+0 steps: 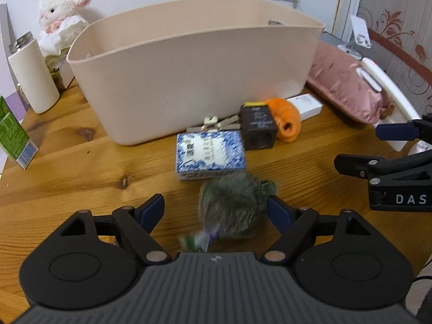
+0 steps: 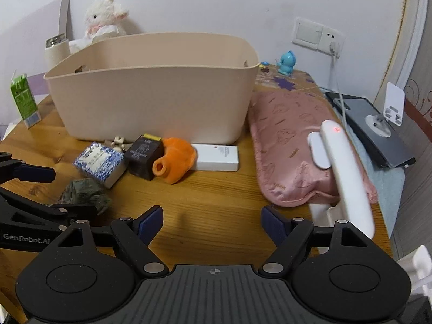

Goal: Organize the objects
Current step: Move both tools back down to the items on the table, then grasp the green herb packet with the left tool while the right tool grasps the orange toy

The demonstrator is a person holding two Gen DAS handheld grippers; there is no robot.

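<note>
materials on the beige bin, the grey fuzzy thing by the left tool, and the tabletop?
Beige bin: looks like moulded plastic, matte, with smooth walls and a rolled rim.
Grey fuzzy thing: plush or faux fur, judging by its shaggy fibres and soft outline; blurred, so the exact fabric is unclear.
Tabletop: wood or wood-look laminate with visible grain and knots and a slight sheen.

A home bedroom: a knotty wooden table (image 2: 216, 197) against a white wall, holding a fluffy white plush lamb (image 2: 104, 17), a pink satin cushion (image 2: 294, 148) and a beige plastic storage tub (image 2: 151, 100).
</note>
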